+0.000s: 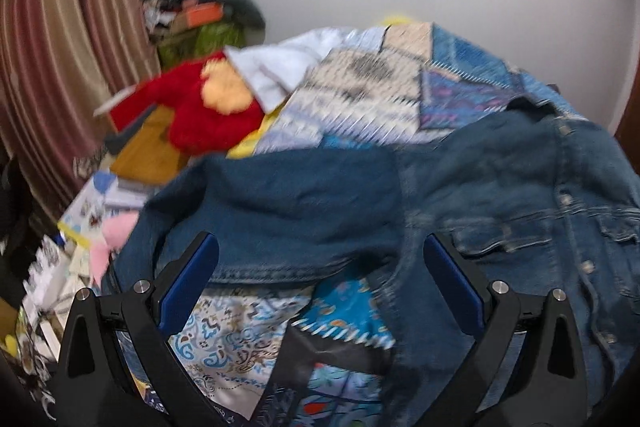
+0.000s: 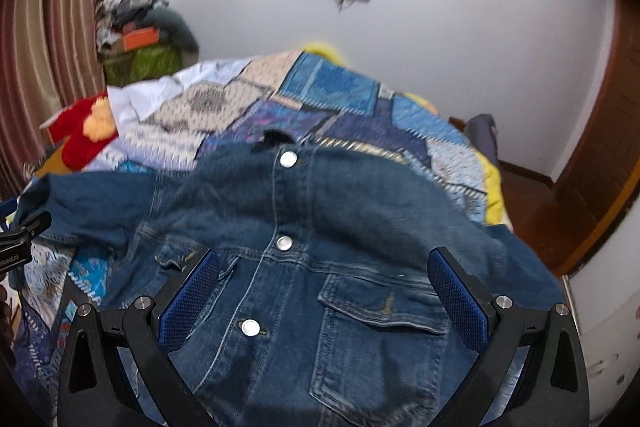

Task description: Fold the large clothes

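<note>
A blue denim jacket [image 2: 304,235] lies front up on a patchwork quilt [image 2: 320,95], buttoned, collar away from me. Its left sleeve [image 1: 288,203] lies folded across toward the body in the left wrist view. My left gripper [image 1: 320,259] is open and empty, hovering over the sleeve's lower edge. My right gripper [image 2: 324,267] is open and empty above the jacket's chest, with the flap pocket [image 2: 380,311] between its fingers. The left gripper's black frame [image 2: 20,239] shows at the left edge of the right wrist view.
A red and yellow plush toy [image 1: 216,103] lies at the bed's far left, beside a white cloth [image 1: 280,67]. A pile of clothes and boxes [image 1: 192,11] stands in the corner by the striped curtain [image 1: 60,27]. A wooden door [image 2: 608,131] is at right.
</note>
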Demonstrator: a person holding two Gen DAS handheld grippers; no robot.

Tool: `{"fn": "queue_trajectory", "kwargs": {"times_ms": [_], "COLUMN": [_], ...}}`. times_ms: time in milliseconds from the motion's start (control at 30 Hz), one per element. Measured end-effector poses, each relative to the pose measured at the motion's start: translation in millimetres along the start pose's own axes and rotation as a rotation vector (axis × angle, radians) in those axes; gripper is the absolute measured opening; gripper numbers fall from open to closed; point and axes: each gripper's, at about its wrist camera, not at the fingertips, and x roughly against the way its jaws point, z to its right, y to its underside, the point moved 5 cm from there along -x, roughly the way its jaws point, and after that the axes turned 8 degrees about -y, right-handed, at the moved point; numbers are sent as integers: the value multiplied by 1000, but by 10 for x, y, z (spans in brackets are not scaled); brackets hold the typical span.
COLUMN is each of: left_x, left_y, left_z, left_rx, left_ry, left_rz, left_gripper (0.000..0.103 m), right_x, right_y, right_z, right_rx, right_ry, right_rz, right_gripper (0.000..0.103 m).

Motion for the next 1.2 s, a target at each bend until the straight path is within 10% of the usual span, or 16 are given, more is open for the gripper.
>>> {"fn": "queue_trajectory", "kwargs": {"times_ms": [600,933,1000,1200], "left_x": [-539,-929,-904,-633], "left_y": [352,141,31,-360], "left_z": [-154,-306,-279,14], "left_rx": [391,526,455,289], "left_ry": [366,225,99,-20], "left_rz": [-324,-354,-304,-151], "left_gripper": [84,44,21,17], "right_x": [-465,-384,-372,-278], "right_y": [159,166,160,130], "right_z": [-114,-115,-94,-18], "right_rx": [-26,-35,-42,-44], "right_ry": [-139,-145,-143,-132], "right_rz": [-127,-107,-103,-78], "right_gripper": [103,103,103,103]}}
